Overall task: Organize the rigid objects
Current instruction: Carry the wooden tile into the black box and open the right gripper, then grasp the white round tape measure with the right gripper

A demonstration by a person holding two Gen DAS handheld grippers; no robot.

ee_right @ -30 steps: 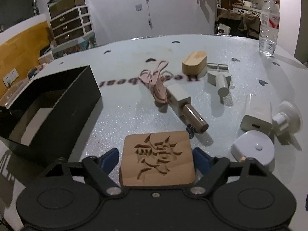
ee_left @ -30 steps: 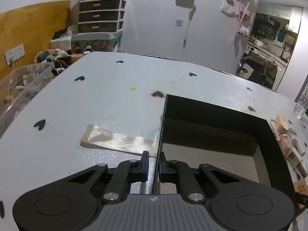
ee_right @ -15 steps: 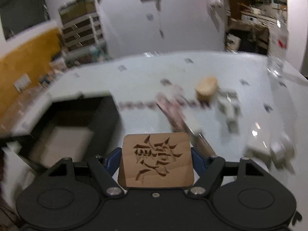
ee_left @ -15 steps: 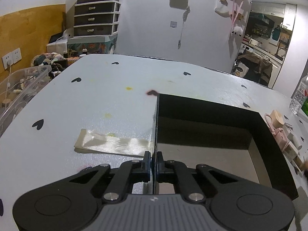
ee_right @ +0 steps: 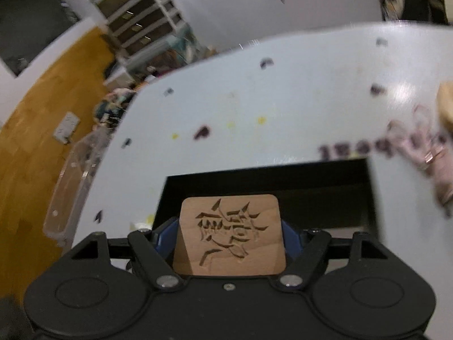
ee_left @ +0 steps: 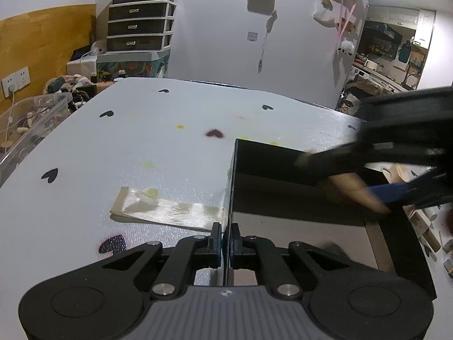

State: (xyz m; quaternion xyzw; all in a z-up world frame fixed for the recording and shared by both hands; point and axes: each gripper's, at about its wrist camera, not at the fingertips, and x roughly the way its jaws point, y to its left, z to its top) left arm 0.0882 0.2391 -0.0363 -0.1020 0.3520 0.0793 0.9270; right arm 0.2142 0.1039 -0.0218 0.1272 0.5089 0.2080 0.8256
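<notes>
The black box (ee_left: 317,226) is steadied by the left gripper (ee_left: 225,243), pinched on its near wall. The carved wooden tile (ee_right: 228,236), clamped in the right gripper (ee_right: 230,240), is held over the box; lowering and release are judged next.

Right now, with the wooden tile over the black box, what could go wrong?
1. The right gripper clamps the carved wooden tile by its edges only; the blurred view suggests fast motion, so it might slip.
2. The left gripper pinches the black box by one thin wall; a knock could tilt or drag it.
</notes>
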